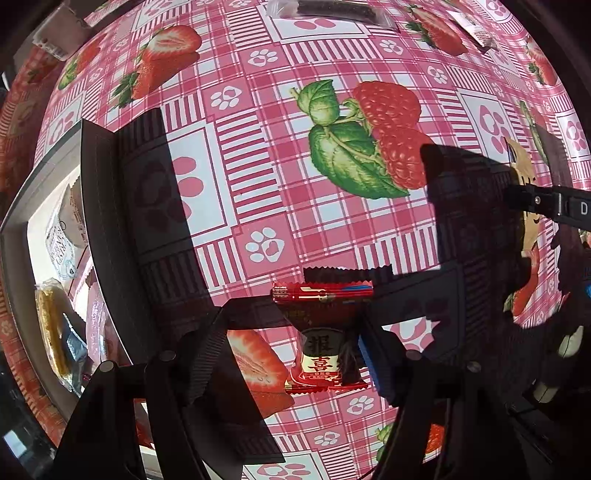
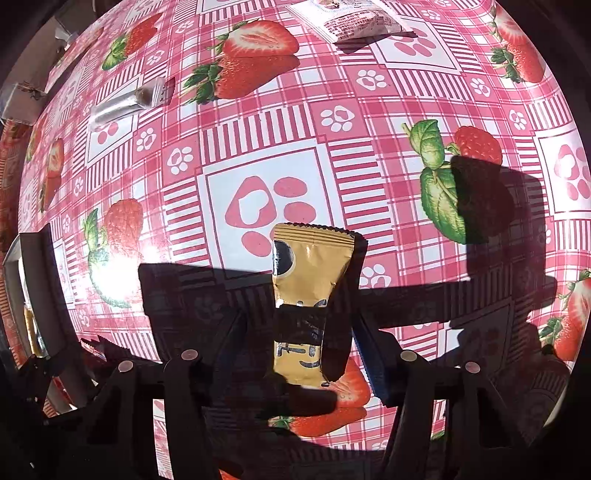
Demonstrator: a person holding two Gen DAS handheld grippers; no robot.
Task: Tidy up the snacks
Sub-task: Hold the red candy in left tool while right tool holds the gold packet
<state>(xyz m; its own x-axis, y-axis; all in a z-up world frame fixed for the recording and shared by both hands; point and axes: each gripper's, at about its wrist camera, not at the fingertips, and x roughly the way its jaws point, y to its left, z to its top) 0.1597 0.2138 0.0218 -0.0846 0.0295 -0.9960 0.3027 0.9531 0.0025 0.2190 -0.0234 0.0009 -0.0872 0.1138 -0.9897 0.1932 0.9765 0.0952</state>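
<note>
A red snack packet [image 1: 323,332] with gold Chinese lettering lies on the strawberry tablecloth between the fingers of my left gripper [image 1: 295,354], whose jaws stand wide apart around it. A gold snack packet [image 2: 308,302] lies lengthwise between the fingers of my right gripper [image 2: 295,350], also spread wide and not touching it. In the left wrist view the right gripper [image 1: 546,203] shows at the right edge over the gold packet [image 1: 524,173]. A grey-rimmed box [image 1: 33,206] at the left holds several snacks.
A dark bar in clear wrap [image 1: 332,11] lies at the far edge, another wrapped snack [image 1: 476,26] at the far right. In the right wrist view a clear-wrapped bar [image 2: 125,103] lies far left, a white packet [image 2: 354,22] at the top, the box [image 2: 22,280] at left.
</note>
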